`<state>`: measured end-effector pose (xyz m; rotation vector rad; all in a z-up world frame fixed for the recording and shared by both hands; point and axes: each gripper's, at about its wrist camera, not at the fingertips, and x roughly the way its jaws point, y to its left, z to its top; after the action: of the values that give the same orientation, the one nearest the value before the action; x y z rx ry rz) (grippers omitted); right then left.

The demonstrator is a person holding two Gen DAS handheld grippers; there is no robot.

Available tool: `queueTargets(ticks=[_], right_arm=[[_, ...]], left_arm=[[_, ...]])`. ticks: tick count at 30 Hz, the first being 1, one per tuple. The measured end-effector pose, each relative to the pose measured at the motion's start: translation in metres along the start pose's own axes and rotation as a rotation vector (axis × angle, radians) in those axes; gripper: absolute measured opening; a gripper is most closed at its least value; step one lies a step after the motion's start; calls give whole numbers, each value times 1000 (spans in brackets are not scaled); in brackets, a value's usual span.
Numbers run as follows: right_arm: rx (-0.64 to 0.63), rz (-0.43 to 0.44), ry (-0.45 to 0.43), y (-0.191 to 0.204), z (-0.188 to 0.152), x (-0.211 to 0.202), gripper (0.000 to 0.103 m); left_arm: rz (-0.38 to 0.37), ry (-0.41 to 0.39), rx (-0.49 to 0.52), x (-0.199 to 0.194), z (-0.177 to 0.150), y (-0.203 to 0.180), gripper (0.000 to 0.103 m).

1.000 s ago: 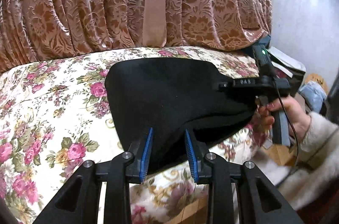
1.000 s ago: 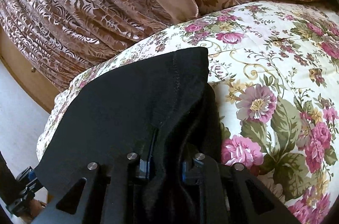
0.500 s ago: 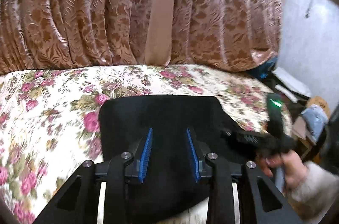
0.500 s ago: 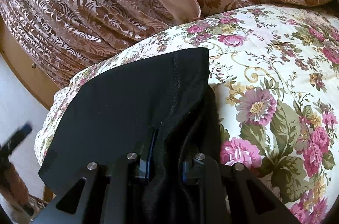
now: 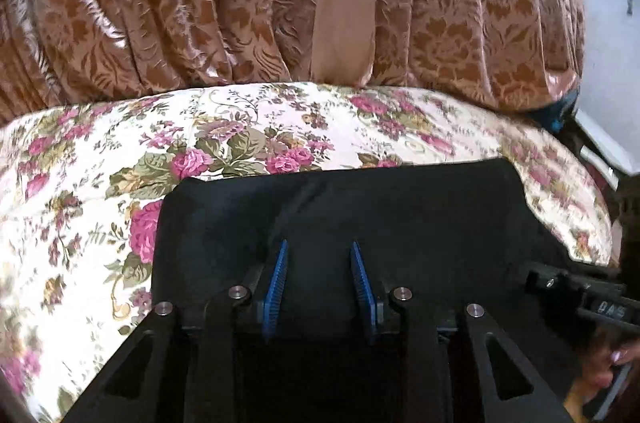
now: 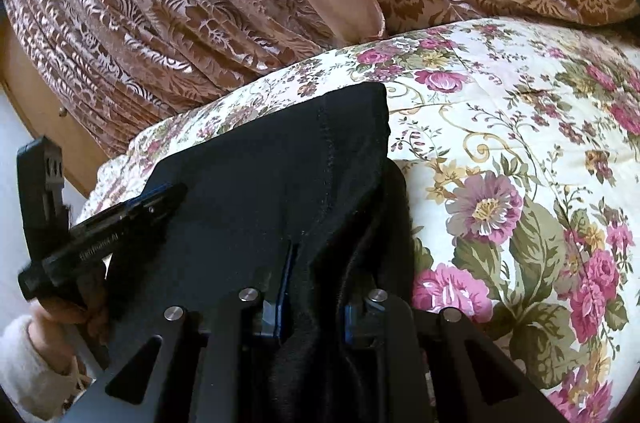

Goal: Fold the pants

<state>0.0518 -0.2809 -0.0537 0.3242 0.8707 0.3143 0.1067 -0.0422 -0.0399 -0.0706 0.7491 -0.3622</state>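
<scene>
Pants (image 5: 360, 207) (black, folded) spread on floral bedspread (image 5: 80, 183). Left gripper (image 5: 318, 263) parted over the fabric, gripping nothing. Right gripper (image 6: 316, 287) clamped on bunched pants edge, near a hand (image 6: 68, 311).

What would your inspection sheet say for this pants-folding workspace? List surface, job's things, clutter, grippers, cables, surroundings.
Surface: floral bedspread, soft and rumpled.
Job's things: black pants lying near the bed's edge.
Clutter: nothing seen on the bed.
Grippers: left hand-held gripper over the pants, blue pads apart, gripping nothing; right hand-held gripper shut on bunched pants fabric.
Cables: nothing seen.
Surroundings: brown patterned curtain behind the bed; white wall at right.
</scene>
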Motion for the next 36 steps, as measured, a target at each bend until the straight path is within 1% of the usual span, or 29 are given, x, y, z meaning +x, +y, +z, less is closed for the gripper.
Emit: queueTargets(ticks=[1,3,6,8,9,10,12,13,16,17,19,21,23,24,25,26,28,29,30,31,32,34,36], right_arm=[[-10,-9,-7,2,-1,0,18],[-3,-7,-14,0,-1,-1,20],[67,-2,-20,-4,2,-10,25],[77,-75,-50,-2,6,-25,28],[48,-147,-101,4,9,-39,28],[24,-176,-134,9,11,-47,29],[-43,-207,-196,22,20,-65,29],[-82,-206,-201,30,28,-68,29],[-165,-211,-146,50,44,-49,28],[-182,-213,-122,53,46,-41,28],[-235,-215,-50,61,54,-14,28],[-262,-226,-1,61,56,5,28],[-255,-249,39,54,57,22,27],[-229,-246,53,46,56,28,26],[-201,-227,59,39,57,32,26],[-182,-215,59,34,57,36,25],[-166,-208,50,29,56,43,25],[-169,-211,40,27,55,47,25],[-177,-215,34,28,54,49,25],[-188,-228,24,29,52,53,25],[-196,-241,16,31,52,54,24],[-213,-255,2,34,51,54,24],[-223,-258,-18,34,49,52,24]], left_arm=[[-3,-3,-12,0,0,1,33],[-4,-3,4,0,0,0,33],[-27,-10,-5,-11,1,-1,40],[-34,-23,-32,-24,2,1,46],[-35,-37,-40,-31,3,1,55],[-23,-48,-47,-36,4,2,64],[11,-66,-56,-43,8,5,67],[26,-63,-57,-44,11,6,67],[63,-39,-60,-36,20,11,67],[79,-18,-58,-31,23,12,67],[97,19,-49,-21,24,16,67],[120,43,-40,-13,24,19,68],[150,62,-43,-4,24,23,71],[160,90,-68,4,24,27,78],[156,116,-98,12,24,33,83],[142,156,-153,23,23,41,85],[101,198,-241,36,23,57,94],[85,220,-281,42,22,65,96],[56,251,-330,50,20,74,98],[1,278,-394,56,16,84,98],[-38,278,-434,57,13,91,98],[-50,257,-430,51,10,89,98],[-42,238,-419,45,8,86,98]])
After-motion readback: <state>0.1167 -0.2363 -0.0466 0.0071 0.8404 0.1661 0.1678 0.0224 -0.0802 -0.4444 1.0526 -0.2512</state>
